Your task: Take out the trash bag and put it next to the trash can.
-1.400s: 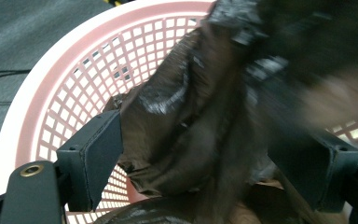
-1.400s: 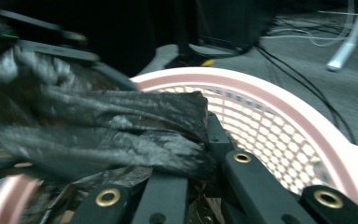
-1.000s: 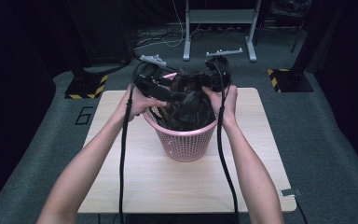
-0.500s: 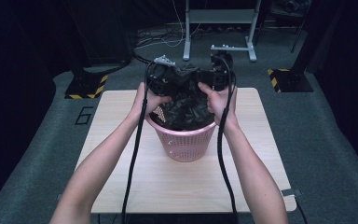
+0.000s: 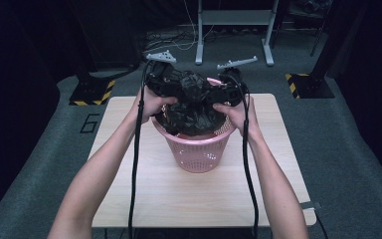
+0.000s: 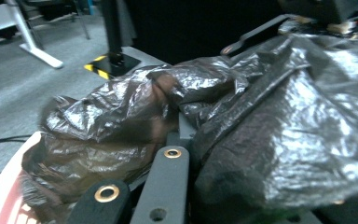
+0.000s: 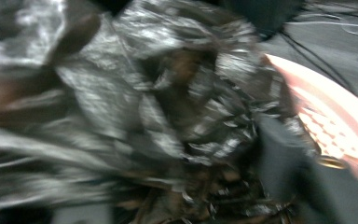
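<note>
Black bag above the pink basket

My left gripper [image 5: 171, 84] is clamped on the black bag [image 5: 194, 104], bunched over the pink basket [image 5: 199, 149]; my right gripper [image 5: 229, 89] has been opening, its grip apparently loosened.

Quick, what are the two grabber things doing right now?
Left gripper: shut on the black plastic bag over the pink basket.
Right gripper: jaws just opening, buried in the bag; grip cannot be told.
</note>
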### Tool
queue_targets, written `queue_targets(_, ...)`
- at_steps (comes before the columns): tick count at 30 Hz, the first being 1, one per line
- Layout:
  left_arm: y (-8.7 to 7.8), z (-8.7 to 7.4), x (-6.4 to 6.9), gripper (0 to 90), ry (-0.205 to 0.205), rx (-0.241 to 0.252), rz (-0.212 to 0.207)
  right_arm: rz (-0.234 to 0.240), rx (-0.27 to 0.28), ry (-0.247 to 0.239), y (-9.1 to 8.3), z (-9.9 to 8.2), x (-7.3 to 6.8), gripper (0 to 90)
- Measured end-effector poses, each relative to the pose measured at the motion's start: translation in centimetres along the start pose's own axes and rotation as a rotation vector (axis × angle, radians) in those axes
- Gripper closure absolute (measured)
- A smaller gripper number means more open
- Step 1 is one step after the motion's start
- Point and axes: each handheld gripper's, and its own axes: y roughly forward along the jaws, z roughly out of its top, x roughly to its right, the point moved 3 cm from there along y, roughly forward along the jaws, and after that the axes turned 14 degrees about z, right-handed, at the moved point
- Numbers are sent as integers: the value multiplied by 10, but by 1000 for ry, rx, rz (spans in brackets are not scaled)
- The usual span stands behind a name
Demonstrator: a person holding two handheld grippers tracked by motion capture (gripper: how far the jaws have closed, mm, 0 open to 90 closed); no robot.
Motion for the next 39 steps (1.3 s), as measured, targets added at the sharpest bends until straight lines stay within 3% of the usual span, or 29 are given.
queue_targets(4,1,-4,-6,898,-15,-11,-9,36,5,-16,6,-2,-5,820)
queue_targets(6,0,-5,-8,872,-15,-19,15,14,6,-35,7,-3,-7,863)
queue_targets(9,-1,-7,-11,550,16,-65,59,-19,26,-53,5,-1,-8,875)
queue_targets(10,-2,-8,-12,454,16,-68,47,-32,33,-57,3,0,-8,875)
queue_targets(13,-5,-9,-14,295,23,-67,38,-60,67,-59,-3,1,-6,876)
queue_targets(17,3,-8,-1,150,90,-103,62,-33,141,-58,-8,6,-10,878)
queue_targets(19,9,-5,5,150,135,-117,90,-4,160,-61,-6,9,-16,880)
queue_targets(21,13,-5,8,173,146,-131,120,20,169,-64,-3,11,-22,881)
queue_targets(23,14,-6,8,287,142,-133,126,37,172,-68,-1,11,-26,882)
queue_targets(27,15,-11,7,573,157,-114,64,92,192,-28,-2,9,-23,883)
queue_targets(29,17,-12,9,702,161,-126,51,96,184,-25,-2,8,-21,883)
queue_targets(33,21,-13,10,807,163,-139,81,37,152,-47,-1,7,-22,841)
queue_targets(37,23,-14,4,821,116,-153,120,-35,87,-84,-3,6,-28,651)
queue_targets(39,23,-15,0,822,94,-159,143,-95,65,-90,-6,5,-28,582)
